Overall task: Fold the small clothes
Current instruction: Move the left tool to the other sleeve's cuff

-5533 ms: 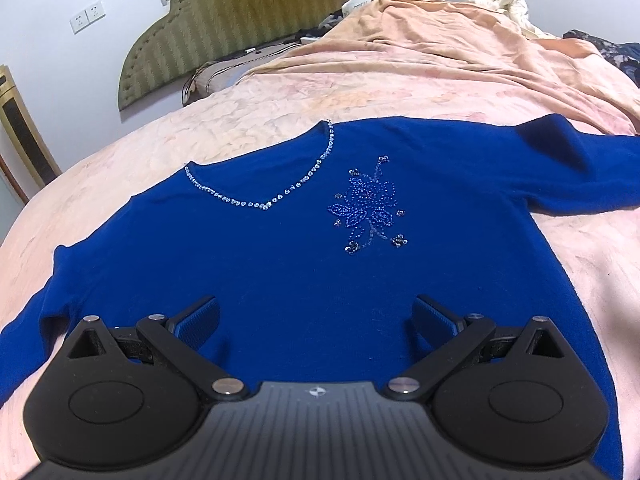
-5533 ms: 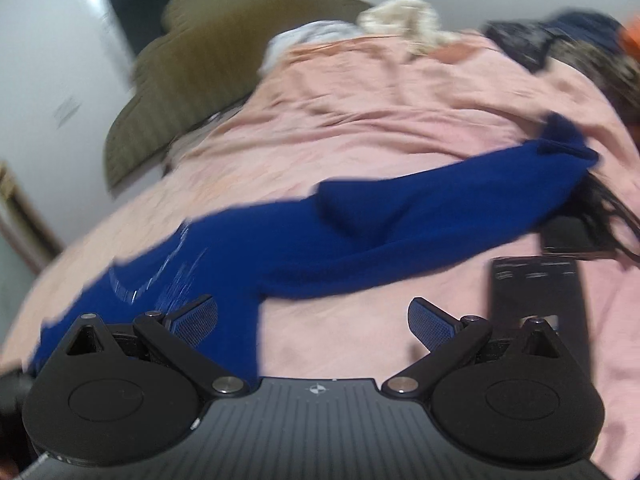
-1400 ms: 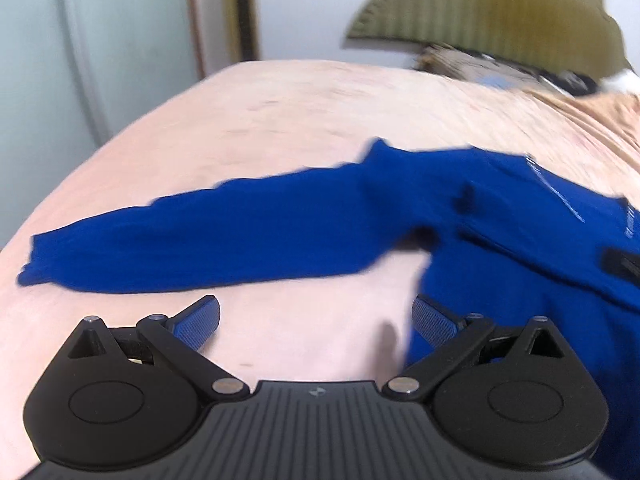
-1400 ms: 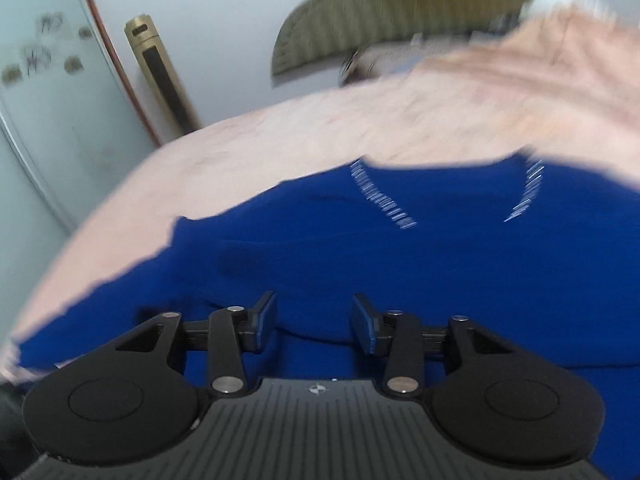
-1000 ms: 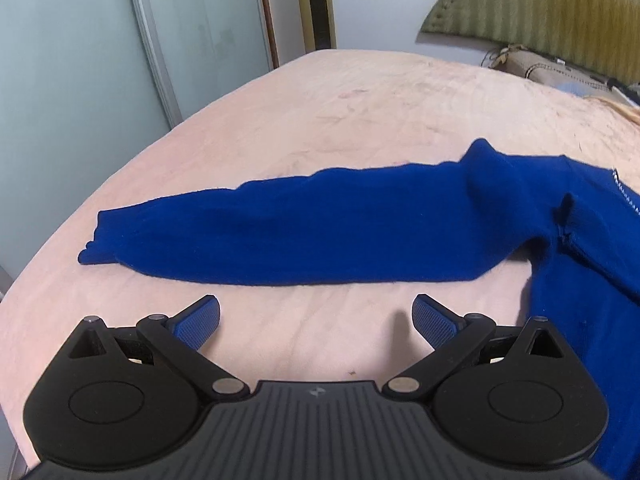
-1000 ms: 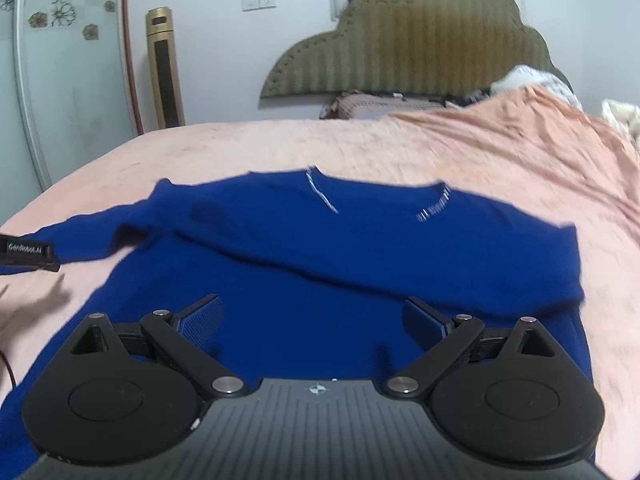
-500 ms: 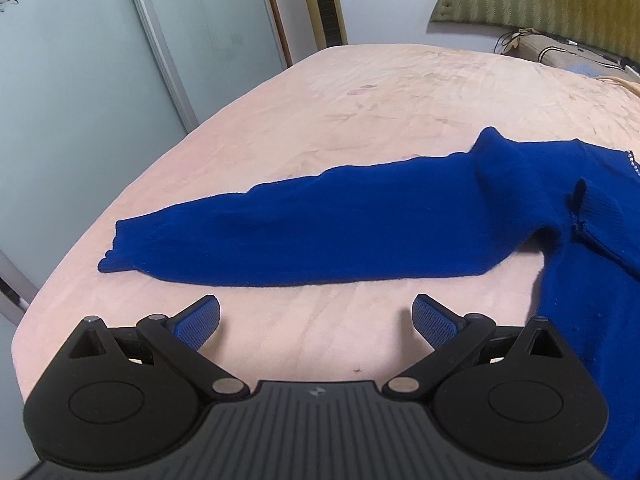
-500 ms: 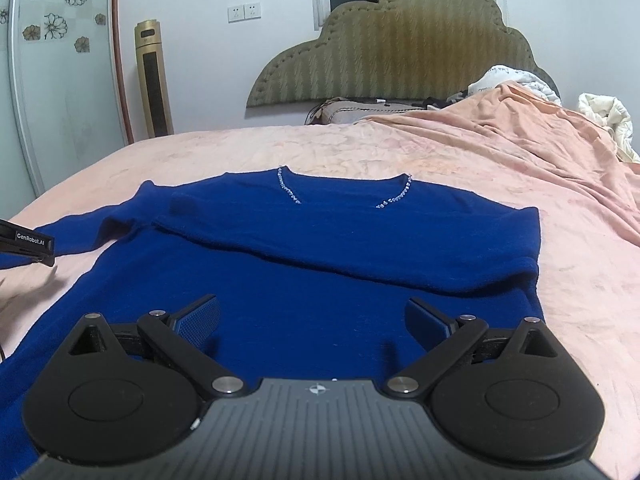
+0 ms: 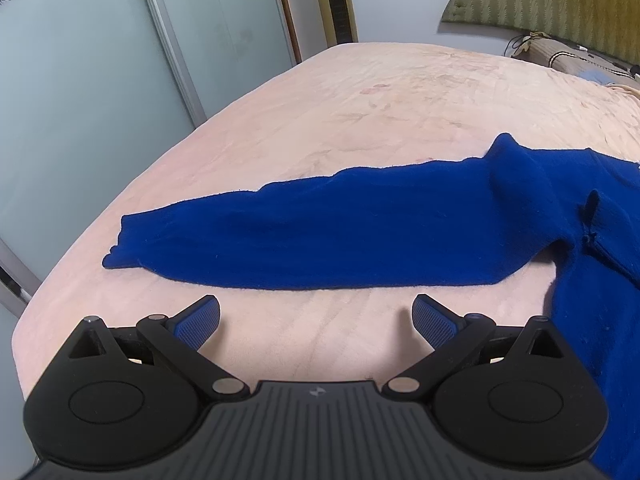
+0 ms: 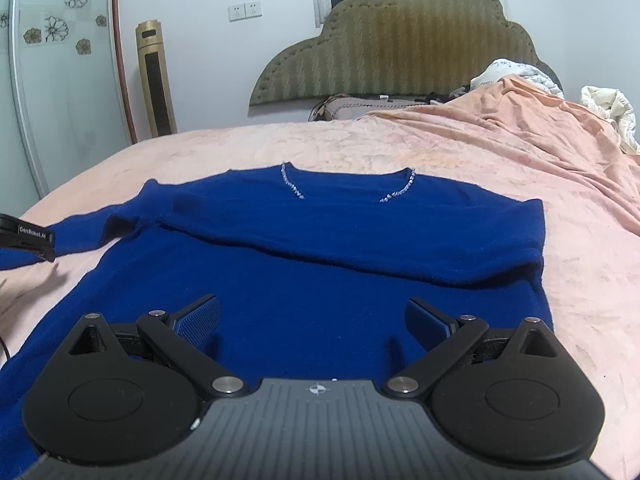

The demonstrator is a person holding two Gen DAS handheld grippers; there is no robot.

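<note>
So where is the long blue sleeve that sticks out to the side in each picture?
Left wrist view: the outstretched sleeve runs across the middle, cuff at the left, just beyond the open left gripper.
Right wrist view: the outstretched sleeve is only partly seen at the left edge, running out of frame behind a black labelled part; the open right gripper hovers over the sweater's body.
Shared landmark: the green scalloped headboard.
</note>
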